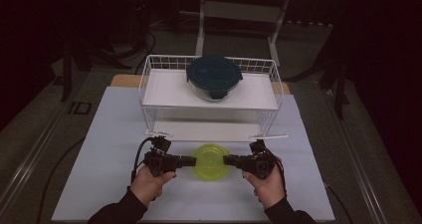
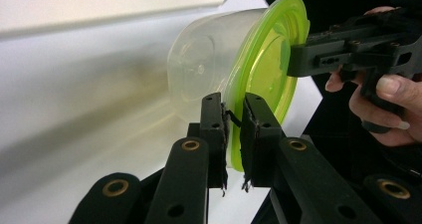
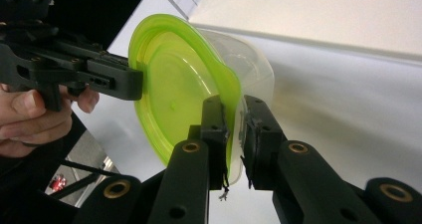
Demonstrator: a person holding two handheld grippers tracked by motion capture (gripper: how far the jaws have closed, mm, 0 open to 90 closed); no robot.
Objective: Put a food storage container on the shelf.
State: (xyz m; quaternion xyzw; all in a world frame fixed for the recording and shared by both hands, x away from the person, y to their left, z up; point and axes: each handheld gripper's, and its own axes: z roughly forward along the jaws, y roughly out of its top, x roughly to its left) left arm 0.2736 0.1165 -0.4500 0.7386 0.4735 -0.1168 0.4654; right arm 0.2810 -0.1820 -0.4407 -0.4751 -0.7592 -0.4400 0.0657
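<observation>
Container [image 1: 211, 162] with green lid, light, empty, thin slippery plastic; sits just above table [image 1: 99, 134] before wire shelf [image 1: 149, 74]. Left gripper [image 1: 193, 160] and right gripper [image 1: 226, 160] clamp opposite lid rims — best hold.

sleeves: dark, long, reaching the wrists
left claw [image 1: 190, 160]: black, brass-coloured rivets on its links
right claw [image 1: 228, 160]: black, same rivets
cables: black, trailing from each claw
</observation>
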